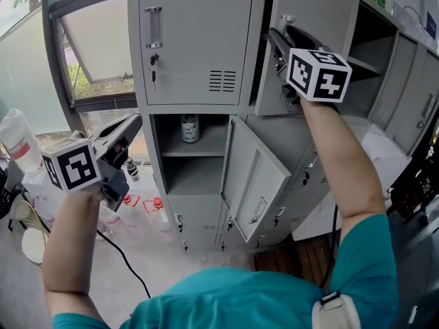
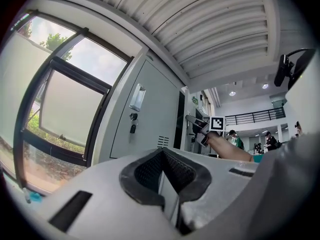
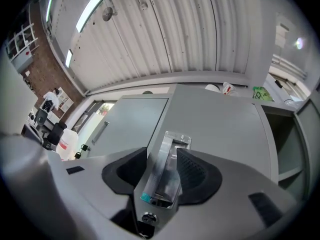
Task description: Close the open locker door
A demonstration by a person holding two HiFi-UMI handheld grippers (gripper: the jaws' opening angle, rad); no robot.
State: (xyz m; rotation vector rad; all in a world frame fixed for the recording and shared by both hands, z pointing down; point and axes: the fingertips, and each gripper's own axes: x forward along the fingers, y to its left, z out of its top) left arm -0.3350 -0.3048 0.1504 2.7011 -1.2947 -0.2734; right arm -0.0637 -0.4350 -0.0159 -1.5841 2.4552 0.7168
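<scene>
Upper door [image 1: 312, 12], ajar, at the top right of the lockers. My right tongs [image 3: 162, 176] are clamped across its metal handle [image 3: 172, 146], while my left tongs [image 2: 165, 179] hang off to the side, closed on nothing. I judge the door to be thin sheet steel: light, stiff and free on its hinge. The polished handle looks slippery, so a grip low on it, or a push on the panel beside it, should serve. Only the right gripper view shows the grip itself. Only the head view shows the gap, and a lower door [image 1: 250, 177] standing wide open.
</scene>
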